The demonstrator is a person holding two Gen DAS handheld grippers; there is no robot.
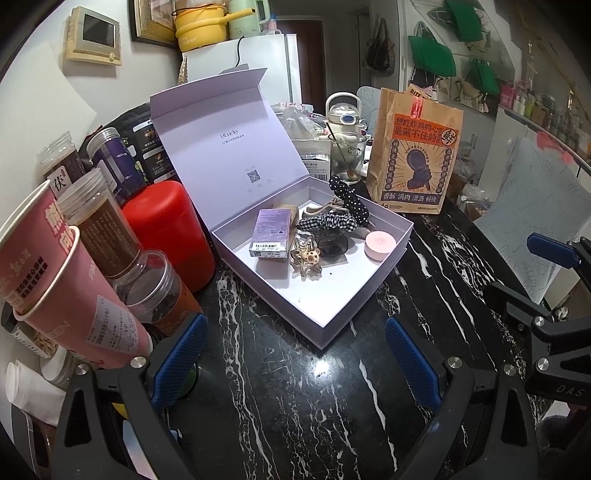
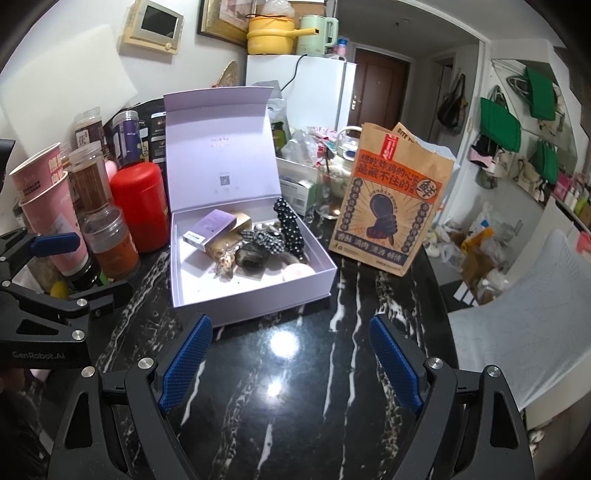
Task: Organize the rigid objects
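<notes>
A black worktop (image 1: pixel 280 387) veined in white is seen under both grippers, with ceiling light reflected on its gloss. The left gripper (image 1: pixel 295 354) and right gripper (image 2: pixel 291 354) are held low over bare marble, each with its fingers spread wide and nothing between them. An open lilac box (image 2: pixel 258 295) is set just ahead, its lid (image 2: pixel 221 147) raised upright at the back. Inside it lie a purple carton (image 1: pixel 271 232), a star-shaped clip (image 1: pixel 306 258), checked and dotted scrunchies (image 1: pixel 332 221) and a pink round case (image 1: pixel 380 242), gathered toward the far corner. To the left, a red canister (image 1: pixel 166 229), clear jars (image 1: pixel 107 236) and pink paper cups (image 1: pixel 48 266) are crowded together. A printed paper bag (image 2: pixel 391 206) stands upright right of the box. Behind, a white fridge (image 2: pixel 317 88) topped by a yellow pot (image 2: pixel 269 35), a brown door (image 2: pixel 380 92) and green bags (image 2: pixel 498 122) hung on the wall are visible.
</notes>
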